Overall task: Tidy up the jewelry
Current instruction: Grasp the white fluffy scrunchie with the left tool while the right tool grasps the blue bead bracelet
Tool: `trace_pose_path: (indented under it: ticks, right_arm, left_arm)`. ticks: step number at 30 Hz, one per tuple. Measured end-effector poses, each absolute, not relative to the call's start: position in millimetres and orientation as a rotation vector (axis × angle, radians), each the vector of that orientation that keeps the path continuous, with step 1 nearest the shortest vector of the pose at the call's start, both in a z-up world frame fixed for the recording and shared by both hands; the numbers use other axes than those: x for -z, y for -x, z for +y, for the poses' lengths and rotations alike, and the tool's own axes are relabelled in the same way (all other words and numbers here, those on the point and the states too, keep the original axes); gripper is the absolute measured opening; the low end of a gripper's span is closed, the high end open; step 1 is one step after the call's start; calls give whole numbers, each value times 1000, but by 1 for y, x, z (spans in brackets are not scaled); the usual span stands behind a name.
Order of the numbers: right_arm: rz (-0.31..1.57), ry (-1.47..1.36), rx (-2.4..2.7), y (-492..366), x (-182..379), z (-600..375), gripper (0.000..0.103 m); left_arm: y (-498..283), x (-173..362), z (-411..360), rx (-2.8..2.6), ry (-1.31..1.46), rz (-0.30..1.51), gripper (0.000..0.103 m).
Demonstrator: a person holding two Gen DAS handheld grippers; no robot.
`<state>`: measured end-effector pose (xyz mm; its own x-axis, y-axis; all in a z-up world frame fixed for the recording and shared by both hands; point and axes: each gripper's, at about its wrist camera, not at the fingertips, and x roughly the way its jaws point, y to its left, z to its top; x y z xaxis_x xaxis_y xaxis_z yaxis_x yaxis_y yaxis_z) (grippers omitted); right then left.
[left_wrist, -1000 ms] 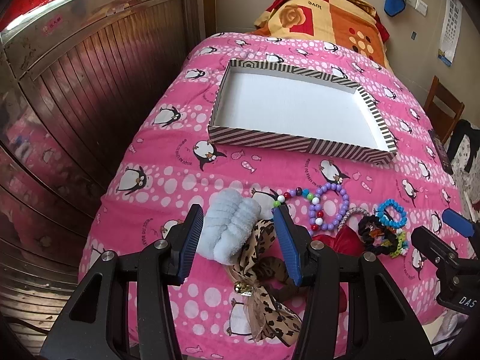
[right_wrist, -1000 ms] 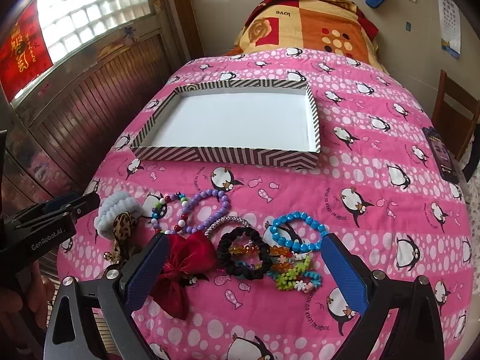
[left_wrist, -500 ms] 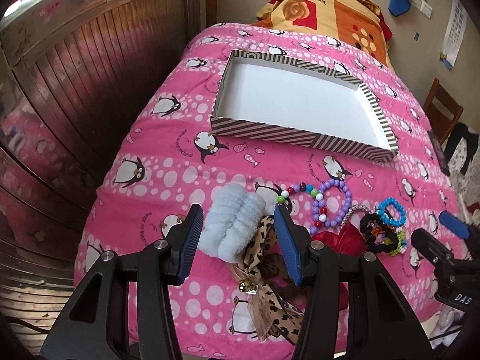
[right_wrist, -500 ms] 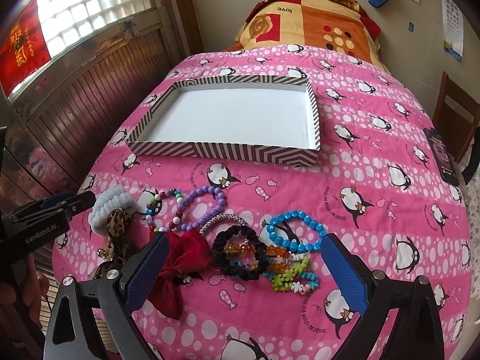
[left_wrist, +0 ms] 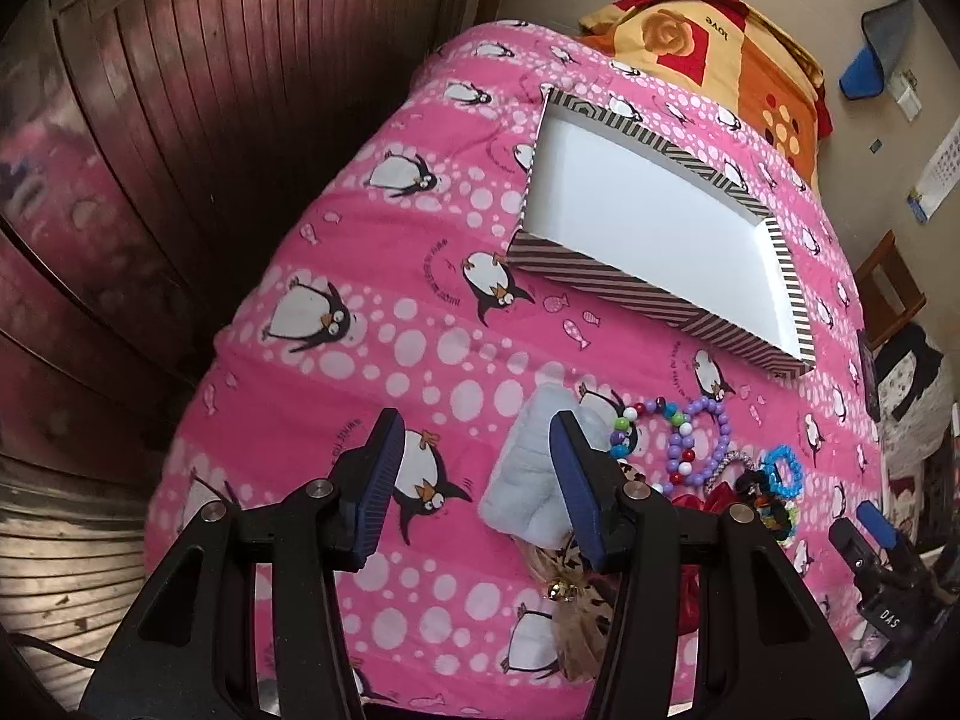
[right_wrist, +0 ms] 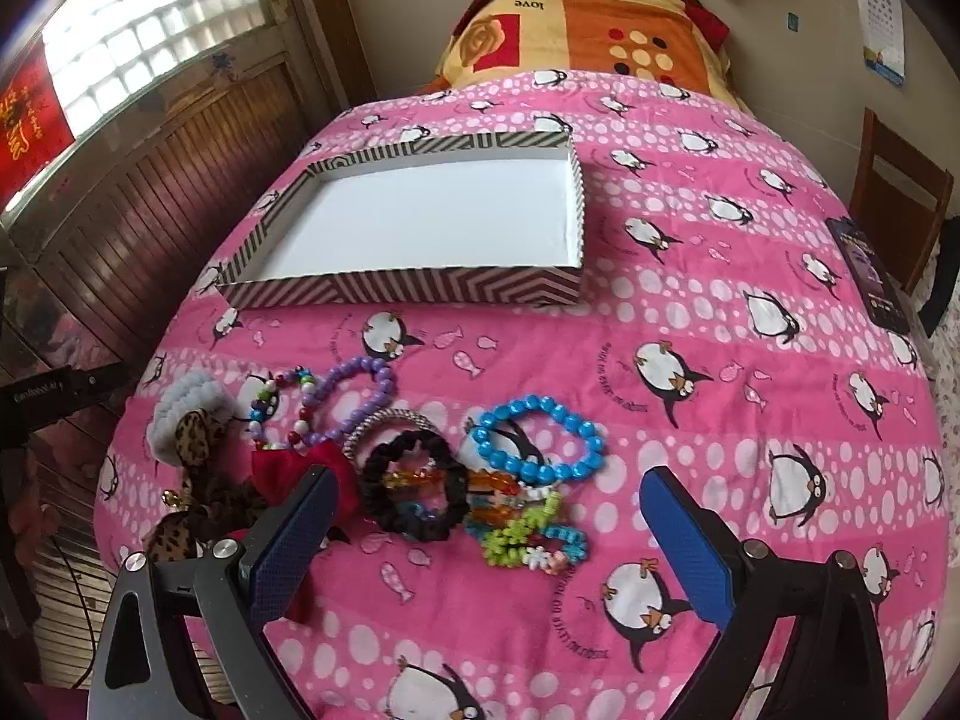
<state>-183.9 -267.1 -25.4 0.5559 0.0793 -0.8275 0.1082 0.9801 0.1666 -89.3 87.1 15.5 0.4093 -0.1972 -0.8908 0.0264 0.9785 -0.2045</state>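
Showing the whole pile, right wrist view has the black fabric scrunchie (right_wrist: 411, 489) and blue bead bracelet (right_wrist: 537, 441) on the pink penguin quilt (right_wrist: 720, 312), near the empty striped cardboard tray (right_wrist: 414, 291), long axis left-right. Right gripper (right_wrist: 489, 546) jaws apart, empty. Left view: left gripper (left_wrist: 474, 486) jaws apart, white fluffy scrunchie (left_wrist: 528, 480) beside its right finger.

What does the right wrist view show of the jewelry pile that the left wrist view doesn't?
Only the right wrist view shows the right gripper open over the black scrunchie, and the green and orange bracelets unobstructed. Only the left wrist view shows the left gripper open, with bare quilt between its fingers. Both show the empty striped tray, fluffy white scrunchie, purple bead bracelet and blue bead bracelet.
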Motion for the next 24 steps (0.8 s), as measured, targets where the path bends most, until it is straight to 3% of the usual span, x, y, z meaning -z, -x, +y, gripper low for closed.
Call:
trace_pose_path:
  ticks: [6, 8, 12, 17, 21, 22, 24]
  right_arm:
    - [1002, -198, 34, 183, 34, -276, 94]
    - [1013, -201, 52, 182, 38, -284, 83]
    - [1026, -221, 83, 175, 49, -303, 79]
    - [1077, -227, 87, 154, 72, -320, 54]
    - [1120, -183, 61, 140, 90, -319, 54]
    - [1126, -178, 57, 137, 93, -318, 51]
    - [1125, -165, 55, 132, 100, -317, 47]
  left_arm:
    - [91, -2, 72, 182, 172, 1198, 50]
    - [90, 3, 67, 182, 170, 1206, 51]
    - [84, 15, 61, 177, 163, 1236, 52]
    - [75, 28, 64, 178, 210, 1265, 52]
    - [72, 32, 61, 195, 216, 1270, 51]
    - [71, 33, 59, 201, 215, 1274, 50]
    - [71, 36, 56, 216, 206, 1274, 34]
